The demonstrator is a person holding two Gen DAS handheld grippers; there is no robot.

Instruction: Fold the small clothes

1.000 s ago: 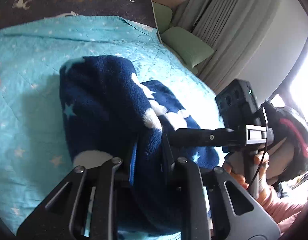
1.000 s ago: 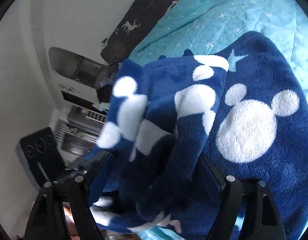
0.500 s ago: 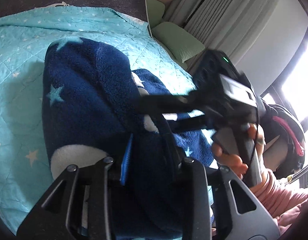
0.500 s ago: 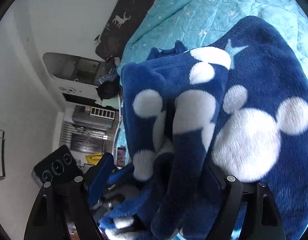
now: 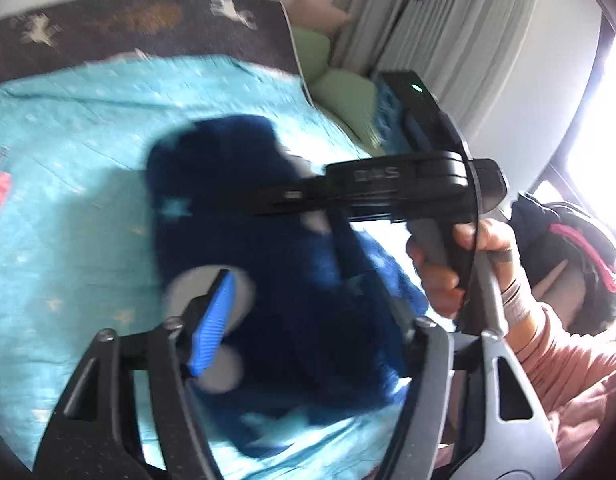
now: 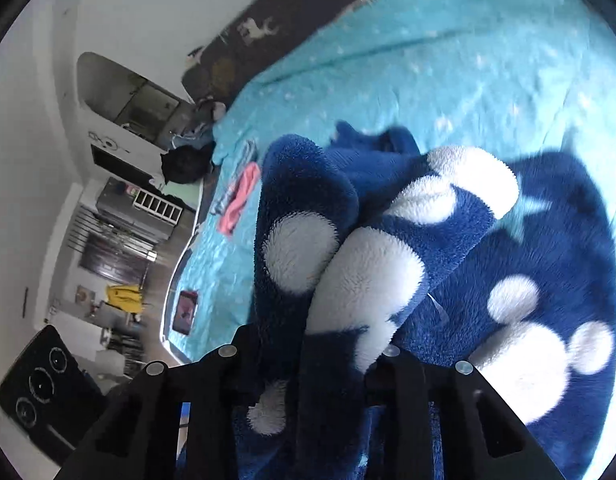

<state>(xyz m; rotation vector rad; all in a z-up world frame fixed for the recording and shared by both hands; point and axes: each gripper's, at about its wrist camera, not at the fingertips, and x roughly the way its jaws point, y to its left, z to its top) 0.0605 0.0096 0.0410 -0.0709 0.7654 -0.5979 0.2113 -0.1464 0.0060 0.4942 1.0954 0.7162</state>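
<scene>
A dark blue fleece garment with white spots and pale stars lies bunched on the turquoise bedspread. In the blurred left wrist view my left gripper has its jaws opening. The fleece sits between them, and the blue pad stands bare, clear of the cloth. In the right wrist view my right gripper has its jaws closing and pinches a raised fold of the fleece. The rest of the garment spreads to the right. The right gripper's body crosses the left view, held by a hand.
A pink cloth lies further along the bed and a small tablet sits near its edge. Green pillows and curtains stand at the back right. A dark deer-print cover runs along the far side. A pink sleeve fills the right.
The left jaws have let go of the fleece and spread wide. The right jaws, wide before, have closed on a fold. Both grippers have lifted and shifted.
</scene>
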